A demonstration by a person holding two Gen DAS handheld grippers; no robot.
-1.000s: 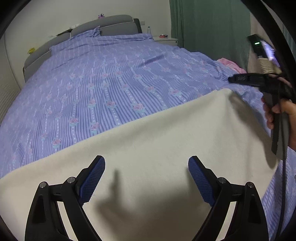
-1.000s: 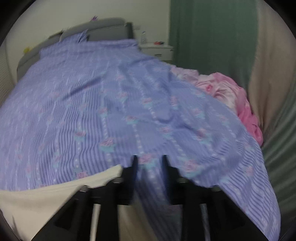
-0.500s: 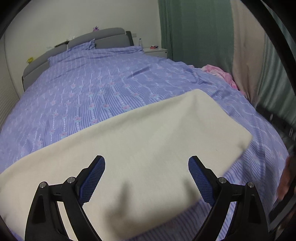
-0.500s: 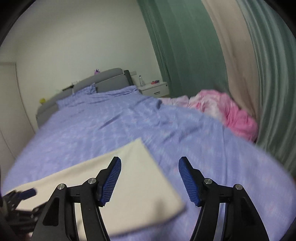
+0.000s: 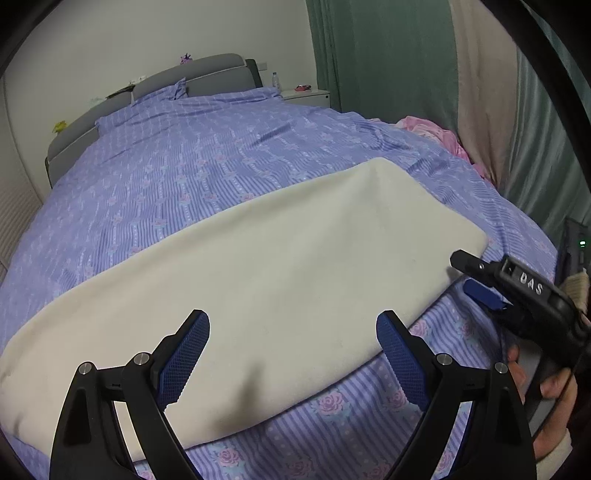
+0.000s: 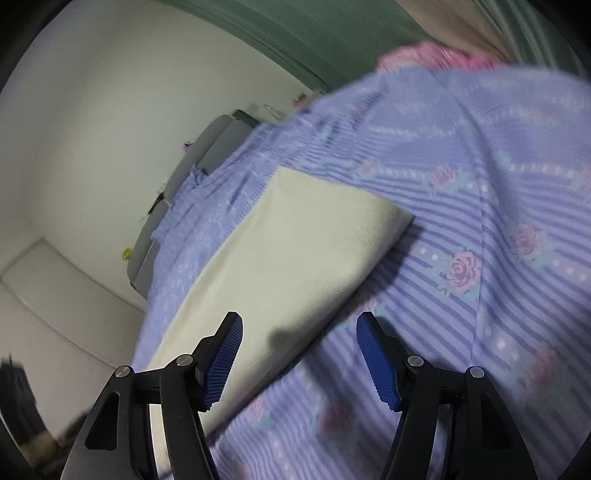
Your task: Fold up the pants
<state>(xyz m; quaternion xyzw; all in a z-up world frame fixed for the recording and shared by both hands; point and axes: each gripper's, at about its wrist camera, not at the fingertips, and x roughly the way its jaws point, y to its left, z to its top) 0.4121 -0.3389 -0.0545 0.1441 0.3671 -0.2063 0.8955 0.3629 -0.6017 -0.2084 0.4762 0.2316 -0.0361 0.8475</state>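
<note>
Wide bed (image 5: 207,177) under a lilac striped rose-print cover, grey padded headboard (image 5: 207,72) against a plain white wall (image 5: 147,33), white nightstand (image 5: 308,96) beside green curtains (image 5: 373,55), pink bedding (image 5: 432,131) bunched alongside.

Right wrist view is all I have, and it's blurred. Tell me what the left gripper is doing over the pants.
Observer: The left gripper hangs over the near part of the cream pants, jaws wide apart and nothing between them.
Operator: Report how the pants lie along their whole length.
Observer: They lie as one long flat band across the purple bedspread, running off the left edge of the left wrist view.
Operator: Now say where my right gripper shows from there.
Observer: The right gripper shows at the right edge, just off the near right end of the pants, with a hand on its handle.
</note>
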